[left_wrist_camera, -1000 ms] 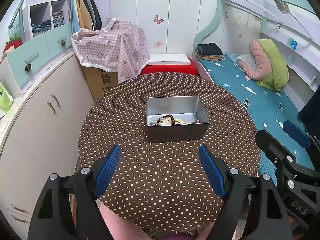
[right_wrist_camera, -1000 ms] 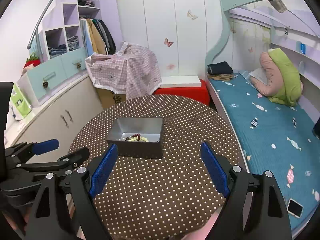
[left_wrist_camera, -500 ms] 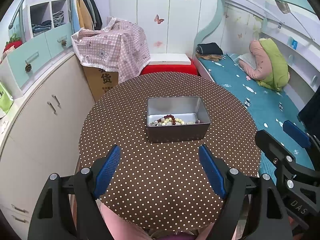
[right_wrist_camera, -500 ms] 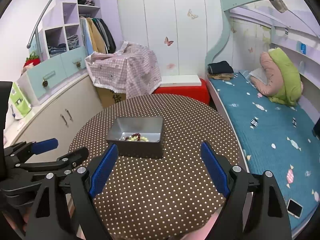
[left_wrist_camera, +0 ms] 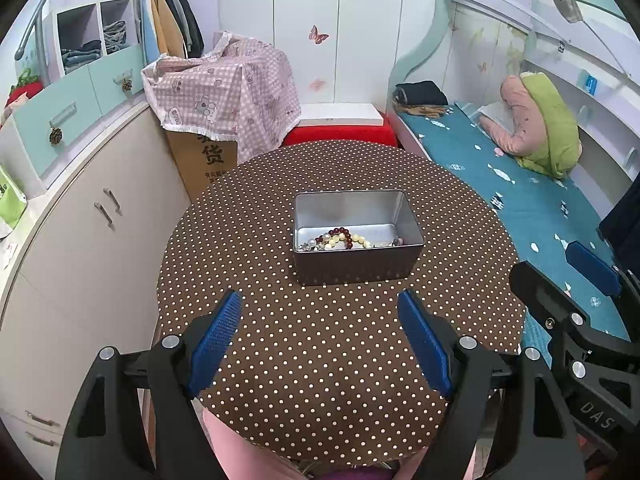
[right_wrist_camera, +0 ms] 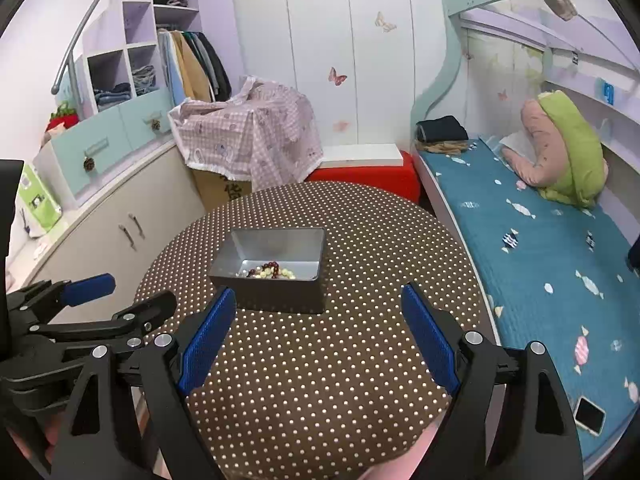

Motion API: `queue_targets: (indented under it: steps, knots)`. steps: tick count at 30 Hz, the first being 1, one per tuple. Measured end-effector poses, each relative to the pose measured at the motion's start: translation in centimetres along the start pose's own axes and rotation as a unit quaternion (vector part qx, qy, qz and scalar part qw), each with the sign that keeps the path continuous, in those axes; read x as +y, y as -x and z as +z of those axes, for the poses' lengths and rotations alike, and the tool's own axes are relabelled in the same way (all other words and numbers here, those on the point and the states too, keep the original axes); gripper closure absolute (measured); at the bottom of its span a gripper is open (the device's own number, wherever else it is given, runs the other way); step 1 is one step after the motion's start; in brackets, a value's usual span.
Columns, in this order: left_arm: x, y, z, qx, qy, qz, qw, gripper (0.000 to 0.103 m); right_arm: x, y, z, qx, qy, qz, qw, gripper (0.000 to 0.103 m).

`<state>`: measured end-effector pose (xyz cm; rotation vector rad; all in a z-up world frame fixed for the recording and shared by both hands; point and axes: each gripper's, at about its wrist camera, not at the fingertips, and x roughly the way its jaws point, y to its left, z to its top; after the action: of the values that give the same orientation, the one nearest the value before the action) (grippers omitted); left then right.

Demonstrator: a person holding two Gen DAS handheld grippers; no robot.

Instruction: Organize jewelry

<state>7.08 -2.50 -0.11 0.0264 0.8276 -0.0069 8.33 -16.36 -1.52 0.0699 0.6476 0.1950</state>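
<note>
A: Jewelry [left_wrist_camera: 340,239], where is it?
B: In the tin [left_wrist_camera: 356,272], mid-desk. Start nearer, though: both tongs hang over the near edge of the desk [left_wrist_camera: 320,360].
A: Their state?
B: Left tongs [left_wrist_camera: 320,344] are released, blue pads wide apart, only dotted cloth between them. Right tongs [right_wrist_camera: 318,340] are spread the same way, gripping nothing.
A: Do they touch the tin?
B: No. In the right view the left pad [right_wrist_camera: 208,336] sits just short of the tin's near corner, apart from it.
A: And the beads?
B: Dark red and cream beads, with some silvery bits, lie along the tin's near wall. The rest of its floor is bare metal.
A: Beyond the desk?
B: A red stool [left_wrist_camera: 338,136] with a white board on it, a box [left_wrist_camera: 208,156] under a pink checked cloth [left_wrist_camera: 228,88], and a bed [left_wrist_camera: 520,196] to the right.
</note>
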Motion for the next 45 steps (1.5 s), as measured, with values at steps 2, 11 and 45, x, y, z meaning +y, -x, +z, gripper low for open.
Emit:
queue_targets:
  steps: [2,11,45]
  knots:
    - [0.18,-0.32,0.11,0.003,0.000,0.000,1.0000,0.025,0.01,-0.15,-0.06,0.003,0.000,0.000,1.000,0.021]
    - [0.68,-0.82,0.24,0.006,0.003,-0.001,1.0000,0.025,0.04,-0.54,0.04,0.007,-0.002,0.003,1.000,0.021]
    - [0.58,-0.19,0.04,-0.001,0.001,-0.006,1.0000,0.025,-0.28,-0.53,-0.68,0.014,-0.003,0.003,1.000,0.021]
